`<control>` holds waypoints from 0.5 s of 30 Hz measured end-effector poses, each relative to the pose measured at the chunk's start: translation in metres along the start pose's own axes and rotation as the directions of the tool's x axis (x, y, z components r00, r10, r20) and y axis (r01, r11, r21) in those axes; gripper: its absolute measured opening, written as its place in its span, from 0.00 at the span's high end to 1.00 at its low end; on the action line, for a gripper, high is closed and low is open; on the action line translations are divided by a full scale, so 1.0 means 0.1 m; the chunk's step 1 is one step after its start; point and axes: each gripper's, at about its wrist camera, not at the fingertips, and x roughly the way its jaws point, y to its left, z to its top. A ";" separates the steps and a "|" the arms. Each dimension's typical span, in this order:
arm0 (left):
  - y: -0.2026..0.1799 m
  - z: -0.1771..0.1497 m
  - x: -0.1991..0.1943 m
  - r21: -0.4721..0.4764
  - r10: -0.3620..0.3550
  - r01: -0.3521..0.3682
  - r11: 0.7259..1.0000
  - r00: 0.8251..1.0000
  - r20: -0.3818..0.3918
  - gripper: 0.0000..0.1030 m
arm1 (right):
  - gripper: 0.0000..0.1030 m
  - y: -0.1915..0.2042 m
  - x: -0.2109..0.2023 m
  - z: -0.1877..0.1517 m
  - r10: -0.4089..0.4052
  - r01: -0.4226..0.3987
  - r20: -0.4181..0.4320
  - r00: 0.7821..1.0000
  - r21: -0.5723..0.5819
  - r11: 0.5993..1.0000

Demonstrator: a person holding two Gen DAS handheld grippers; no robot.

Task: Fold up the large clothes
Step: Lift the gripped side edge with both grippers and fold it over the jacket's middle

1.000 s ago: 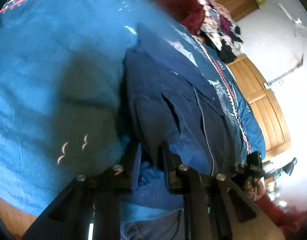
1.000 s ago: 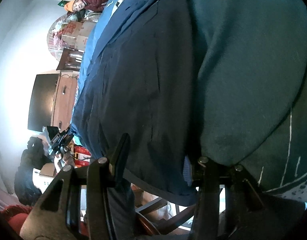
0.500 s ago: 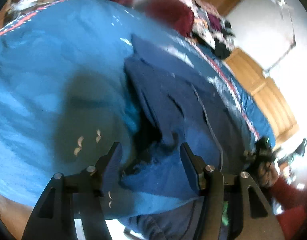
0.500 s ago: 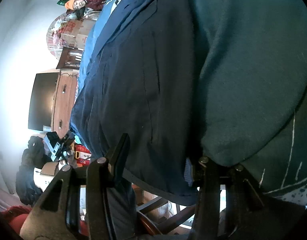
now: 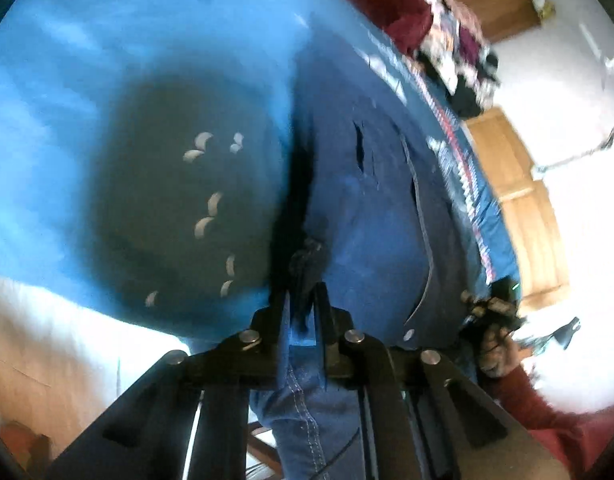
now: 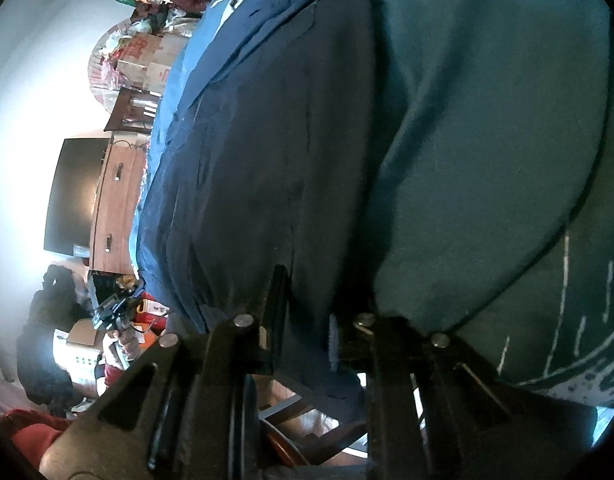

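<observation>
The fold looks barely begun, by my reading: one navy jacket (image 5: 371, 208) lies spread flat along the near edge of a bed covered in a blue bedspread (image 5: 107, 60), its length running away from the cameras, with no clean doubled layer that I can make out, so all the folds appear to be left to do. The left gripper (image 5: 303, 312) has its jaws drawn close together on a bunched bit of the jacket's near hem, pinching dark cloth between them. The right gripper (image 6: 303, 336) sits at the other near part of the hem; its jaws stand a little apart with the fabric edge between them, and I cannot tell whether they truly bite it. Counted: one jacket, two grippers, one bedspread with a red-and-white patterned border. A heap of other clothes (image 5: 447, 32) rests at the far end of the bed, too blurred to count. The person's hand (image 5: 495, 352) holding the other gripper shows at the right of the left wrist view. The next move, I judge, is lifting the hem towards the collar.
</observation>
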 end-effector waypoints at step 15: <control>-0.12 0.69 0.06 0.072 0.013 -0.020 0.997 0.995 0.104 0.55 | 0.55 0.02 0.09 0.02 0.049 -0.049 -0.014 0.999 0.013 0.999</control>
